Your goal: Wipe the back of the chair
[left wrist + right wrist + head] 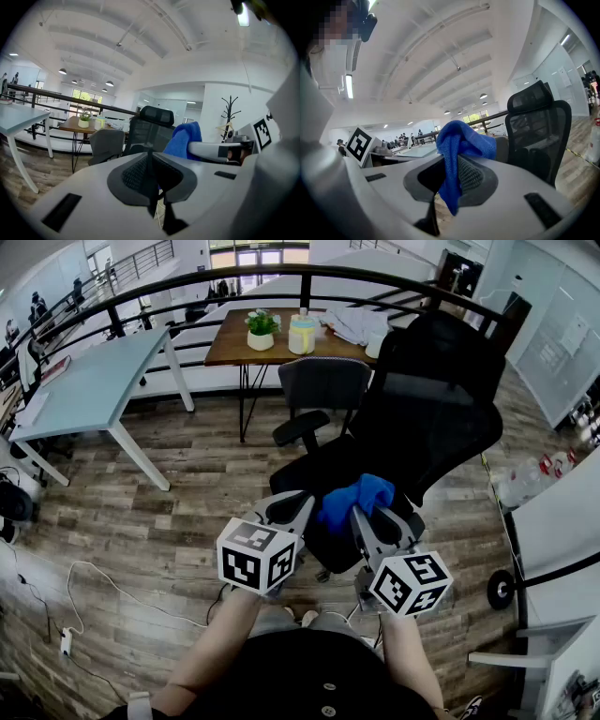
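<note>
Left gripper [295,505]: jaws pressed together, nothing between them, held low in front of the seat. Just beside it, right gripper [380,514]: jaws clamped on a bunched blue cloth [356,496]. Black mesh chair [427,418] stands directly ahead. Its back rises up and to the right, apart from the cloth.

Both tools are pale grey: the left tool [294,505] and the right tool [364,517] each carry dark mesh-textured pads [136,173] and a cube [257,556] of black-and-white square markers. Below them, a black top [309,667] with small pale buttons [328,690].
</note>
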The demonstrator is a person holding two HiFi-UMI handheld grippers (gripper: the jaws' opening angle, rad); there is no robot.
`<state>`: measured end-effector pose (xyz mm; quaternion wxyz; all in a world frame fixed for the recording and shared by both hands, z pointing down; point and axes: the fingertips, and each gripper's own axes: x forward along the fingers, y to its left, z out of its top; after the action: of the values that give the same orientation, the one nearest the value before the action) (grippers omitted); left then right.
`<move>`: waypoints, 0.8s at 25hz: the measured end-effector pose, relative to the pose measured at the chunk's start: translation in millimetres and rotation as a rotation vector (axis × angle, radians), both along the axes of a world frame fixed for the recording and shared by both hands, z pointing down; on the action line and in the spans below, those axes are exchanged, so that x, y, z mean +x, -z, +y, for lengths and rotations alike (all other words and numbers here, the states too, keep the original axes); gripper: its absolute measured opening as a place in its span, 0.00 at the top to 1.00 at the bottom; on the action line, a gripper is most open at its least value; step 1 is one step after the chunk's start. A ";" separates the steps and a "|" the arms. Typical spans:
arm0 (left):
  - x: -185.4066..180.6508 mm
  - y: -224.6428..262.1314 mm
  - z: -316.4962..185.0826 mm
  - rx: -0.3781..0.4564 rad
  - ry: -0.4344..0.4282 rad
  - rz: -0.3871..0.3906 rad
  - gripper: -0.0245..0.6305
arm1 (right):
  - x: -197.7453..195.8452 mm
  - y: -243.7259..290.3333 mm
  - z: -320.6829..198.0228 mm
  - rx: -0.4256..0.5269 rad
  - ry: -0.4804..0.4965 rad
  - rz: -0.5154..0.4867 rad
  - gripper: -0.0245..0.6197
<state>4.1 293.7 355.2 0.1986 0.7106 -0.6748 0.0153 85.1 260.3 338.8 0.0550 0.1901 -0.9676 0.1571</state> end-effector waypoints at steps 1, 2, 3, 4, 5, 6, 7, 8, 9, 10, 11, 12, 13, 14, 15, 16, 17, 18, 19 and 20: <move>0.4 0.2 0.1 0.004 0.003 0.002 0.90 | -0.3 -0.4 1.4 0.010 0.004 0.005 0.85; 0.8 0.4 0.1 0.007 0.005 0.003 0.90 | -0.7 -0.8 2.7 0.019 0.009 0.009 0.85; 1.2 0.4 0.0 0.010 0.007 0.005 0.90 | -1.3 -1.0 3.6 0.025 0.013 0.013 0.85; 1.7 0.1 -0.4 0.011 0.009 0.006 0.90 | -2.2 -1.4 4.1 0.029 0.016 0.016 0.85; 2.1 -0.4 -0.9 0.011 0.009 0.008 0.91 | -3.1 -2.0 4.0 0.031 0.017 0.021 0.85; 2.3 -1.0 -1.4 0.010 0.009 0.010 0.91 | -4.1 -2.7 3.7 0.032 0.018 0.026 0.85; 2.2 -1.6 -1.6 0.008 0.010 0.011 0.90 | -5.1 -3.6 3.5 0.030 0.019 0.031 0.85; 2.1 -1.9 -1.8 0.006 0.011 0.012 0.90 | -5.6 -4.4 3.4 0.027 0.021 0.036 0.85; 2.1 -1.9 -2.0 0.005 0.011 0.013 0.90 | -5.5 -5.2 3.0 0.021 0.021 0.041 0.85; 2.2 -1.6 -2.3 0.005 0.012 0.012 0.90 | -4.8 -5.9 2.0 0.014 0.020 0.044 0.85; 2.2 -1.0 -2.7 0.006 0.013 0.013 0.90 | -3.8 -6.7 0.6 0.005 0.017 0.047 0.85; 2.1 -0.6 -3.1 0.009 0.016 0.014 0.90 | -2.9 -7.7 -0.8 -0.004 0.015 0.046 0.85; 1.6 -0.5 -4.0 0.012 0.019 0.016 0.90 | -2.6 -8.9 -2.0 -0.015 0.018 0.042 0.85; 1.0 -1.0 -5.8 0.014 0.023 0.016 0.90 | -2.8 -10.1 -2.9 -0.025 0.026 0.035 0.85; 0.6 -2.2 -8.3 0.014 0.026 0.016 0.90 | -3.2 -11.2 -3.7 -0.032 0.038 0.030 0.85; 0.4 -4.1 -11.6 0.012 0.028 0.015 0.90 | -3.3 -12.2 -5.0 -0.034 0.049 0.026 0.85; 0.5 -6.4 -15.2 0.008 0.030 0.016 0.90 | -2.9 -13.0 -7.0 -0.034 0.055 0.025 0.85; 1.0 -8.7 -19.0 0.004 0.031 0.019 0.90 | -2.1 -13.2 -9.8 -0.032 0.059 0.023 0.85; 1.7 -10.4 -23.0 0.001 0.031 0.022 0.91 | -0.9 -12.8 -13.2 -0.030 0.059 0.020 0.85; 2.7 -11.5 -27.2 0.001 0.030 0.024 0.90 | 0.6 -11.9 -17.1 -0.028 0.059 0.016 0.85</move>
<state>6.9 266.5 366.7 0.2065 0.7005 -0.6831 0.0037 85.7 243.3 350.7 0.0700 0.1620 -0.9700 0.1672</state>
